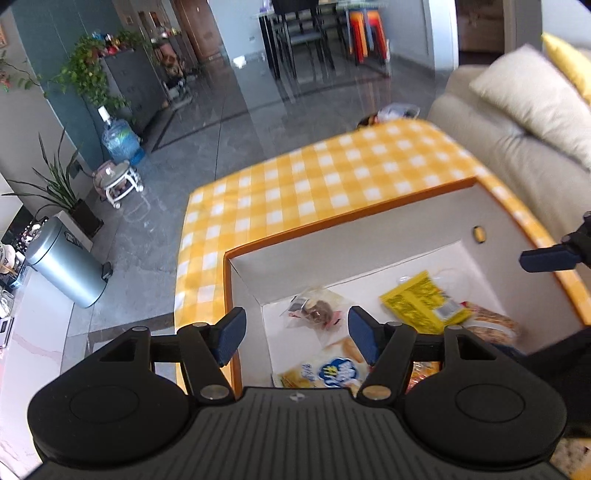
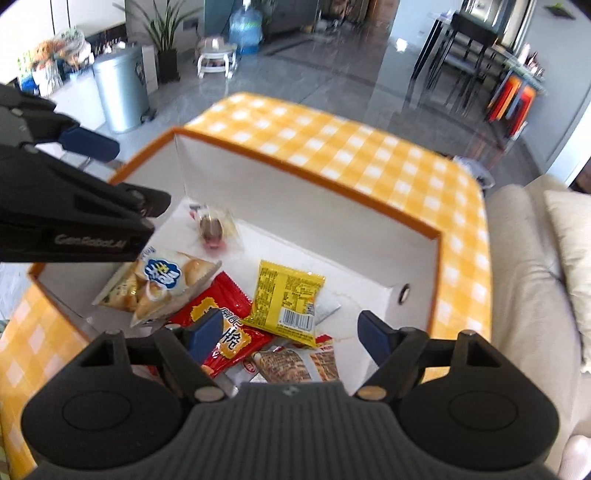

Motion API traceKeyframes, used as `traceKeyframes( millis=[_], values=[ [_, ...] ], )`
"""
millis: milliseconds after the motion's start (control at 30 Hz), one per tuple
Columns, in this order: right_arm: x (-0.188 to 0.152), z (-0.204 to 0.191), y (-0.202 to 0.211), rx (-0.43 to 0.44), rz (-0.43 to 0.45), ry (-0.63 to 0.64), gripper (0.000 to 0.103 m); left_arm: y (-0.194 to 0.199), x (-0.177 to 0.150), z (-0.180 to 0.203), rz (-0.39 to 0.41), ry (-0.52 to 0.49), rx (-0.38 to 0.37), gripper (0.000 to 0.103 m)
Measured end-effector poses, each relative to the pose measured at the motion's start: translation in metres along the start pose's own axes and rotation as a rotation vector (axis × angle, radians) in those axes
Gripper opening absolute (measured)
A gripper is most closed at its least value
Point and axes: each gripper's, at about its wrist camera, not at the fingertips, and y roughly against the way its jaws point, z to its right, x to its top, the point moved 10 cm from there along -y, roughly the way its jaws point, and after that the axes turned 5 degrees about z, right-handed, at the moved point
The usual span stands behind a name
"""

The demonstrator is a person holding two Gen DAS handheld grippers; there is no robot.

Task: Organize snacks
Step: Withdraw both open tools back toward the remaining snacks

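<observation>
Two hand-held grippers, left hand-held gripper point(image 1: 297, 334) and right hand-held gripper point(image 2: 286, 338), are hovering with jaws apart and empty above the box point(image 2: 306, 173) on the checked surface point(image 2: 369, 147), where snack packets point(image 2: 286, 297) are lying loosely heaped; another packet dropped carelessly risks sliding off the pile.

A silver bin point(image 1: 64, 264) stands on the grey tiled floor point(image 1: 258, 92) at nine o'clock in the left view, a potted plant point(image 1: 59, 188) just behind it. A water jug point(image 1: 122, 140) and a small white stool point(image 1: 120, 182) sit near ten o'clock. Dark chairs point(image 1: 295, 33) and orange stools point(image 1: 367, 33) are at twelve. A beige sofa point(image 1: 517, 147) with a cushion point(image 1: 532, 96) fills two o'clock.
</observation>
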Motion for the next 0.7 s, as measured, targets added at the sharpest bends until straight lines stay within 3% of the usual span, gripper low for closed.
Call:
traceKeyframes(
  millis=[233,367,533,700],
  values=[
    [-0.009,-0.004,0.053,-0.016,0.099,-0.065,0.078,0.052,-0.016,0.012,0.077,0.009,-0.024,0.077],
    [-0.023,-0.008,0.083,-0.018,0.156,-0.098,0.086,0.076,-0.031,0.014,0.1,0.046,-0.043,0.077],
    [-0.049,-0.016,0.114,-0.031,0.199,-0.122,0.086,0.096,-0.057,0.023,0.098,0.108,-0.09,0.077],
    [-0.082,-0.02,0.134,-0.044,0.217,-0.168,0.086,0.099,-0.095,0.039,0.037,0.122,-0.142,0.077]
  ],
)
